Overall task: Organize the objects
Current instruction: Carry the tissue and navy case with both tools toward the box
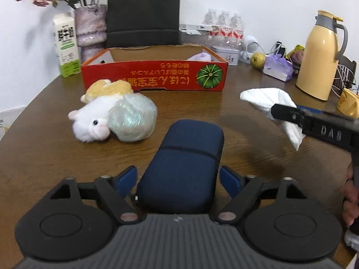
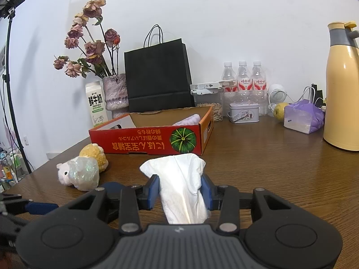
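Currently your left gripper [image 1: 178, 180] straddles the dark navy fabric-covered oblong case [image 1: 184, 163]. Blue pads sit just beside each long side with a sliver of gap visible; jaws spread, not pinching. Case lies flat on the brown wooden table [image 1: 44, 157], long axis running away from you, far rounded end pointing toward the red cardboard tray box with the green pumpkin print [image 1: 154, 76].

Your right gripper [image 2: 180, 191] is clenched on a crumpled white tissue wad [image 2: 179, 179], both blue pads pressed into its sides. Tissue is held above the table, long axis along the fingers, loose wide end pointing toward the red box. From the left wrist view the same tissue hangs out of the right tool at mid-right.

Left of the case: a white-and-yellow plush hamster toy [image 1: 94, 116] lying on its side, touching an iridescent crinkly plastic-wrapped ball [image 1: 132, 118]. Both sit just in front of the box. A folded lilac cloth [image 2: 187, 120] lies inside the box at its right end.
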{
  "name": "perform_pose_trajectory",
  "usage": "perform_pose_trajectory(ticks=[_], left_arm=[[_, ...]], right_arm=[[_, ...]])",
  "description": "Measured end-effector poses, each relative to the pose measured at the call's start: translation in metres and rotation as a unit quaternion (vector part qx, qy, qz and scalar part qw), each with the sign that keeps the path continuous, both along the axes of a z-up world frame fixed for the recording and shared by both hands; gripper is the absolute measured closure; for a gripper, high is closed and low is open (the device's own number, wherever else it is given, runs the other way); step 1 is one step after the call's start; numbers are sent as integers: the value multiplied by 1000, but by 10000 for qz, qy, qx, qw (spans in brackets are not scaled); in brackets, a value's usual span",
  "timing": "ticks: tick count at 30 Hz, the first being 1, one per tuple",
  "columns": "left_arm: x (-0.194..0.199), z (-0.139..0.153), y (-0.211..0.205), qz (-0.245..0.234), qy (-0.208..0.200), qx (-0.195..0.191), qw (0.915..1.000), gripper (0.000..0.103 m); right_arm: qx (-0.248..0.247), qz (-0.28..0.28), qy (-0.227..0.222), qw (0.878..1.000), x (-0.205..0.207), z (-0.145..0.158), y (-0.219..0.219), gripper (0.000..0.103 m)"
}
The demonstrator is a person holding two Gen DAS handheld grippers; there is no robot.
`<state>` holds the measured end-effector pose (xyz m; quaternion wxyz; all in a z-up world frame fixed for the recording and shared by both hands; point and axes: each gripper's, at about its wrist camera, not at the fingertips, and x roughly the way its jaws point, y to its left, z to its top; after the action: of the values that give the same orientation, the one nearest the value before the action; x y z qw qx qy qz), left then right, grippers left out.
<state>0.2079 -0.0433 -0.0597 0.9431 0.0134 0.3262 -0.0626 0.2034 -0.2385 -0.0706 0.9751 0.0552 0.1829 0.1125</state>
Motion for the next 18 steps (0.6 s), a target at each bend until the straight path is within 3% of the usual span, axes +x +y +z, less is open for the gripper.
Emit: perform_pose_trajectory(ticks=[3,7,14,17,18], left_arm=[[12,8,-5,-174,64,197,9996,4],[29,7,-11,-276,223,356,9987,3],[49,-16,-9,-159,591,60,9981,3],[43,-20,-11,-44,335,169,9993,8],[39,-20,-12,-61,246,156,9996,18]], right_arm=[[2,9,-1,10000,0,0,0,64],[10,5,-5,10000,0,0,0,64],[18,7,-9,10000,-1,0,0,64],[17,19,-16,10000,-1,0,1,64],[16,20,-17,10000,-1,1,1,64]])
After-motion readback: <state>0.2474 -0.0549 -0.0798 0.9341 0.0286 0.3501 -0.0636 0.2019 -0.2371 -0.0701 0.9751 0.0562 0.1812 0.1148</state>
